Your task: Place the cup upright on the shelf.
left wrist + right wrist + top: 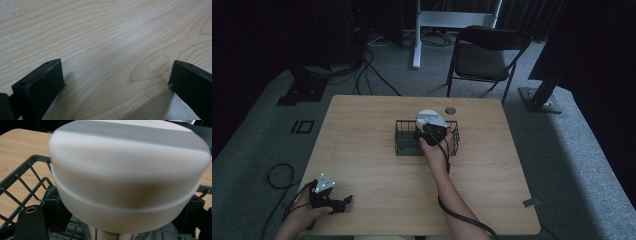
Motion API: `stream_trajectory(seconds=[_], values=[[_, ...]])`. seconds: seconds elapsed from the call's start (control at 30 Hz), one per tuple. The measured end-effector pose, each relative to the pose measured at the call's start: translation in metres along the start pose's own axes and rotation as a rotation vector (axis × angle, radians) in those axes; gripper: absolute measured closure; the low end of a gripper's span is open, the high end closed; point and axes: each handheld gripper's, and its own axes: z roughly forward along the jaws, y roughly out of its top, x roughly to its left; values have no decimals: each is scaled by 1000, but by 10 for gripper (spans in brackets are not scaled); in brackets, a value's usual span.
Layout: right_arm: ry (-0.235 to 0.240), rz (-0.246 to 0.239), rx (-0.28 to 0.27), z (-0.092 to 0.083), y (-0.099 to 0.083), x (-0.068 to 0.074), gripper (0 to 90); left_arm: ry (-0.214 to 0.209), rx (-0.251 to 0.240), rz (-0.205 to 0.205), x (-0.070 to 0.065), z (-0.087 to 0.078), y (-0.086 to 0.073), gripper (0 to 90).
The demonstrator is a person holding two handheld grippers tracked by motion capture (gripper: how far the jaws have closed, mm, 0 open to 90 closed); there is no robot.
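The left gripper (346, 201) rests at the near left corner of the wooden surface (372, 165), held in the person's left hand (309, 212), with its grey three-cornered plate facing up. In the left gripper view, its two black fingers (41, 82) stand wide apart over bare wood grain, with nothing between them. A cable (279, 177) loops off the near left edge onto the grey carpet (257, 150).

The right forearm (447, 190) reaches from the near edge toward the middle of the surface. The right hand (434, 145) holds the right gripper (430, 131) at the dark wire basket (404, 145), which sits at the centre of the surface, slightly toward the far side.

In the right gripper view, a white round container (127, 177) is seen from very close. A thin raised seam runs round its side, and a grey band crosses its top. It sits above the basket's wire grid (22, 185), and the black fingers (53, 212) flank its lower part on both sides. Whether the fingers press against the container cannot be told, as it hides the contact area. In the high view, the container (428, 116) shows as a pale disc just beyond the right hand, over the basket.

A small dark round inset (450, 110) lies in the surface just beyond the basket. Farther off, a black folding chair (484, 55) stands on the carpet past the far edge, with a white frame (447, 20) behind it.
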Motion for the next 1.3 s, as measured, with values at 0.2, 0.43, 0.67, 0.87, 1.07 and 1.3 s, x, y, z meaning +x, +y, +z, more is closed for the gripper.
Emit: stream_trajectory(seconds=[0.2, 0.43, 0.67, 0.87, 1.07, 1.3], values=[[12, 16, -23, -3, -5, -3, 184, 0, 0, -1, 0, 0, 0, 1], [18, -5, -41, -4, -11, -4, 154, 0, 0, -1, 0, 0, 0, 1], [59, -5, -64, -2, -21, -11, 136, 0, 0, 0, 0, 0, 0, 1], [88, -12, -111, -7, -23, -15, 130, 0, 0, -1, 0, 0, 0, 1], [109, -19, -135, -13, -22, -18, 116, 0, 0, -1, 0, 0, 0, 1], [133, -27, -141, -16, -24, -20, 113, 0, 0, -1, 0, 0, 0, 1]])
